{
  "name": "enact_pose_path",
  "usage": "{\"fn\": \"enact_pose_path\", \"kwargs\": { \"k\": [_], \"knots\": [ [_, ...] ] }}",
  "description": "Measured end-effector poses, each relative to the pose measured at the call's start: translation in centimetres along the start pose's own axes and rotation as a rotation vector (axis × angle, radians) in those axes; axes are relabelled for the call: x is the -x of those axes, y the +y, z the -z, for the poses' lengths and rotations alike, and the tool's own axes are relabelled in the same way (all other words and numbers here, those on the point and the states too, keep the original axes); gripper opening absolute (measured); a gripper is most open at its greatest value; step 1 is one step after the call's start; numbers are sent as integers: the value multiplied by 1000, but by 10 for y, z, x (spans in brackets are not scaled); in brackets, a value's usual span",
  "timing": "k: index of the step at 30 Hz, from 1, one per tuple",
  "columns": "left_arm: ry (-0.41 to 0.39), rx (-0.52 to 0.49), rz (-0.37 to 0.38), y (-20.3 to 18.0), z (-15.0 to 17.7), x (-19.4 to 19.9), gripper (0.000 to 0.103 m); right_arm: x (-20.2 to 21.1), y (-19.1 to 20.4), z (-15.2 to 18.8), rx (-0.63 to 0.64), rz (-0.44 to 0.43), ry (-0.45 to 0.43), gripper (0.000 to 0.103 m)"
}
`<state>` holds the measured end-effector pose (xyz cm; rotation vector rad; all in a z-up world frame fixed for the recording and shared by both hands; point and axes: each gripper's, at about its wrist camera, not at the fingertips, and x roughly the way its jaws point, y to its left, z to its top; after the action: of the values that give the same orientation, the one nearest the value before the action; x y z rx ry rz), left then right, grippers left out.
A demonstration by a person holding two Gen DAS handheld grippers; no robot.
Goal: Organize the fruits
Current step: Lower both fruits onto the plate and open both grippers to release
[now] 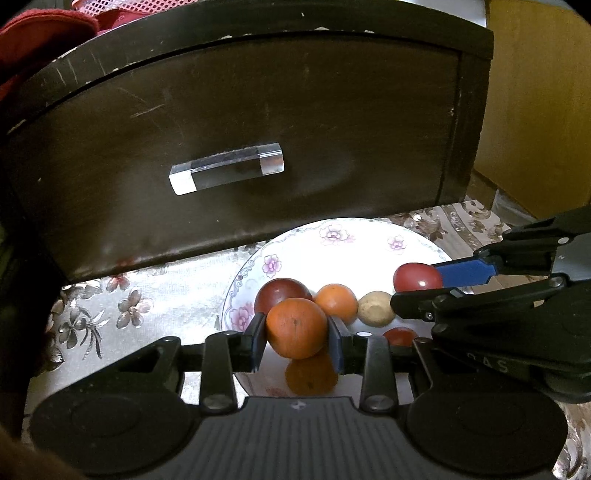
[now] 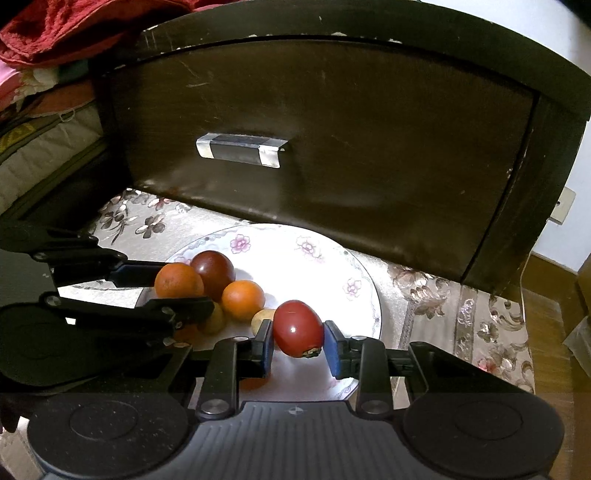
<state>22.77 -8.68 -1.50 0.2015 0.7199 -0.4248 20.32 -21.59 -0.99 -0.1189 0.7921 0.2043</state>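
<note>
A white floral plate [image 1: 332,236] [image 2: 295,251] holds several fruits. My left gripper [image 1: 297,338] is shut on an orange [image 1: 296,328], held just above the plate; it shows in the right wrist view [image 2: 178,280] too. My right gripper [image 2: 297,345] is shut on a red tomato [image 2: 297,328], also seen from the left wrist [image 1: 417,277]. On the plate lie a dark red fruit [image 1: 280,291] [image 2: 216,269], a second orange [image 1: 336,301] [image 2: 243,299] and a small yellowish fruit [image 1: 376,308] [image 2: 263,318]. Another red fruit [image 1: 400,336] is partly hidden.
A dark wooden drawer front [image 1: 258,129] [image 2: 332,147] with a clear handle [image 1: 227,172] [image 2: 242,149] stands right behind the plate. A floral cloth [image 1: 122,306] [image 2: 461,321] covers the surface. Red fabric [image 2: 74,26] lies at the upper left.
</note>
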Motion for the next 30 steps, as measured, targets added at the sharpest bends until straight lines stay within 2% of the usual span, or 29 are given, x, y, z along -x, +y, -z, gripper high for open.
{"fn": "enact_pose_path", "kwargs": {
  "k": [30],
  "knots": [
    [-13, 18, -33, 12, 9, 13, 44, 6, -7, -2, -29, 21, -28, 31]
  ]
}}
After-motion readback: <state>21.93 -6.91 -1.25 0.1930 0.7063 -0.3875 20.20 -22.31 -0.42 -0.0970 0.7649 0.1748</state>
